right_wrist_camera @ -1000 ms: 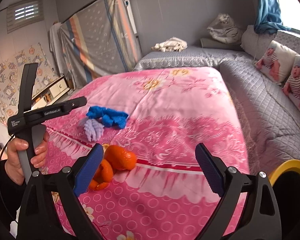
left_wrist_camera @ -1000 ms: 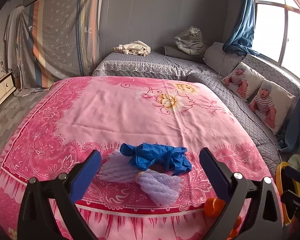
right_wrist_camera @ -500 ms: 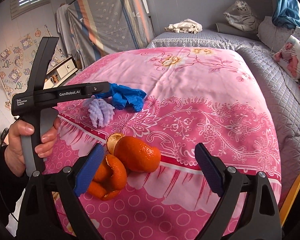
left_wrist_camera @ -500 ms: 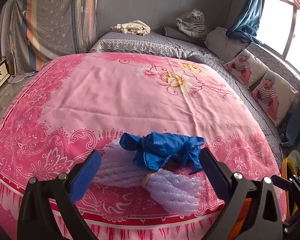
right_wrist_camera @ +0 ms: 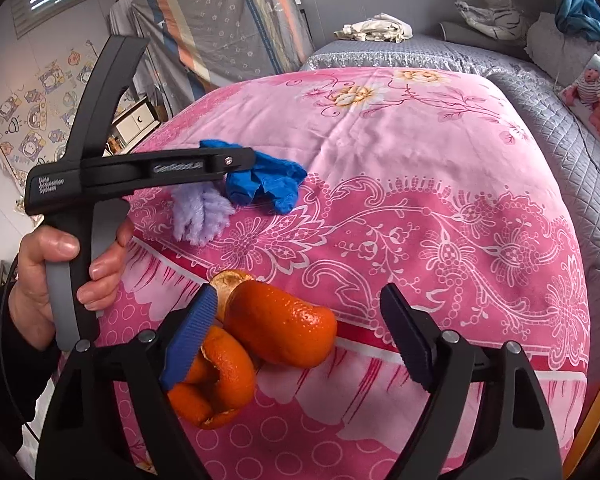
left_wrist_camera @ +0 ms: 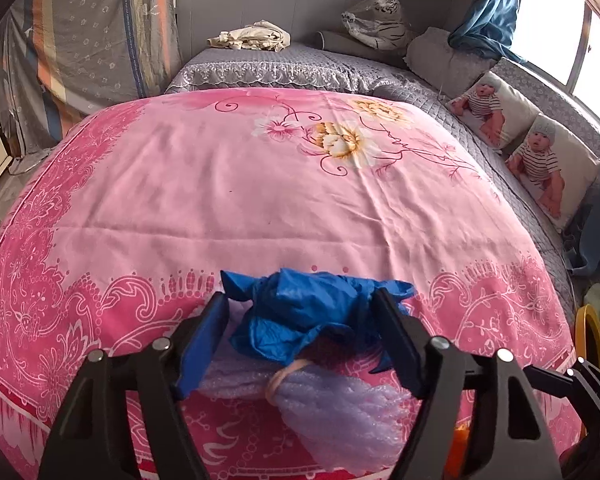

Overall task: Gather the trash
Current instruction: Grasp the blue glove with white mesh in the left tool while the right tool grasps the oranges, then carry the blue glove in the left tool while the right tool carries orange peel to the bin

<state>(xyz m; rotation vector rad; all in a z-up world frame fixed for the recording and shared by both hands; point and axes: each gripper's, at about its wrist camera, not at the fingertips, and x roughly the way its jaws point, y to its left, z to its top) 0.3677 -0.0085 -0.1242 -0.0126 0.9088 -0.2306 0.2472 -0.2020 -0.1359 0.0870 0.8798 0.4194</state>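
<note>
Grasp step. Left gripper (left_wrist_camera: 300, 322) tongs spread, straddling blue glove (left_wrist_camera: 300, 312) at lower centre, foam net (left_wrist_camera: 332, 412) just below. Right gripper (right_wrist_camera: 296, 336) tongs spread round orange peel (right_wrist_camera: 280, 334), lower left. Next, prob: squeeze both, lift.

foam netting (left_wrist_camera: 332, 412) part hidden under blue glove (left_wrist_camera: 300, 312), lower end cut by frame edge; yellow bin rim (left_wrist_camera: 588, 340) mostly cut off; lowest orange peel (right_wrist_camera: 216, 384) partly behind right gripper's finger (right_wrist_camera: 188, 336)
</note>
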